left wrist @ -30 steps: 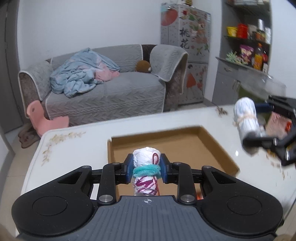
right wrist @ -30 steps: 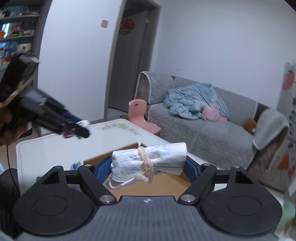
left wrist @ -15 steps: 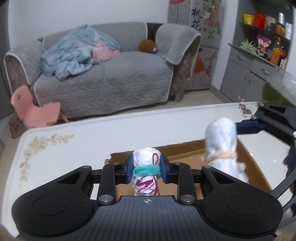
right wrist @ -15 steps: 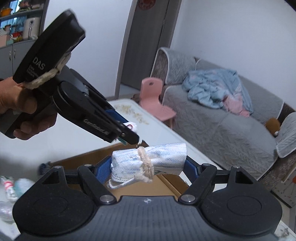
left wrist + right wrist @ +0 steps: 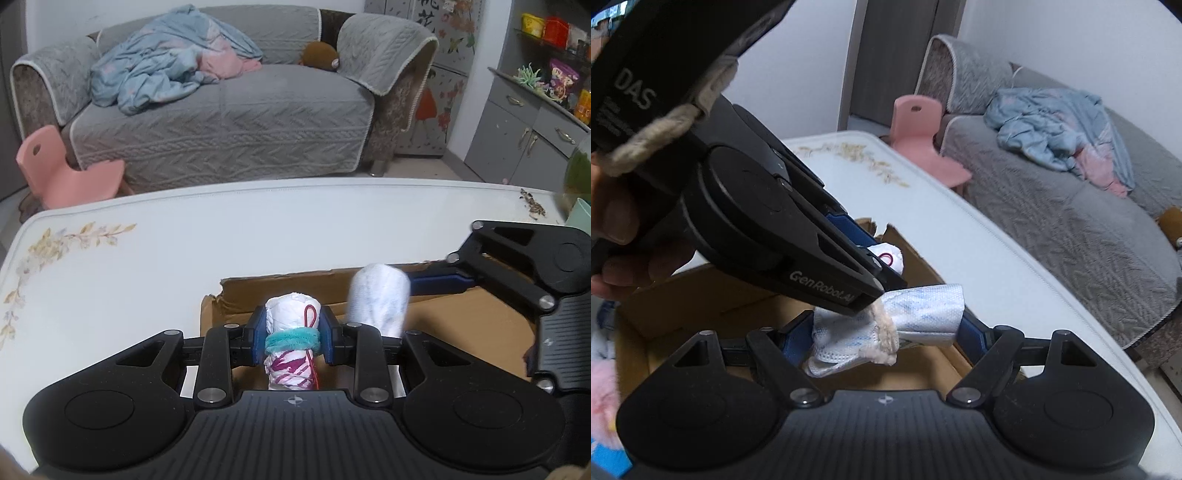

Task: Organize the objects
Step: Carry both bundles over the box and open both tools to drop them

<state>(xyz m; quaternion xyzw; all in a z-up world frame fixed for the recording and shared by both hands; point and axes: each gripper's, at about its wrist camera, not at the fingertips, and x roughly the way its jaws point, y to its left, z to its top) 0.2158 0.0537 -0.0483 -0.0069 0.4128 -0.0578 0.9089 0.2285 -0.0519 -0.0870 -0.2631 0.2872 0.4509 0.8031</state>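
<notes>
My left gripper point(image 5: 292, 338) is shut on a white rolled bundle with magenta print and a teal band point(image 5: 291, 341), held upright over the near left corner of an open cardboard box point(image 5: 469, 317). My right gripper point(image 5: 886, 332) is shut on a white and blue rolled bundle tied with a beige band point(image 5: 916, 310), held crosswise over the same box point(image 5: 701, 291). In the left wrist view that bundle point(image 5: 380, 295) hangs just right of my left fingers. In the right wrist view the left gripper's body point(image 5: 768, 221) crosses close in front and touches the beige band.
The box lies on a white table point(image 5: 184, 251) with a floral print. Behind it stand a grey sofa point(image 5: 221, 110) with a blue blanket, a pink chair point(image 5: 62, 173) and grey cabinets point(image 5: 528, 136). Crumbs point(image 5: 532, 206) lie at the table's far right.
Both grippers have come closer together over the box. The right gripper's bundle has moved left and lower, next to the left gripper's fingers. Both grips stay shut.
</notes>
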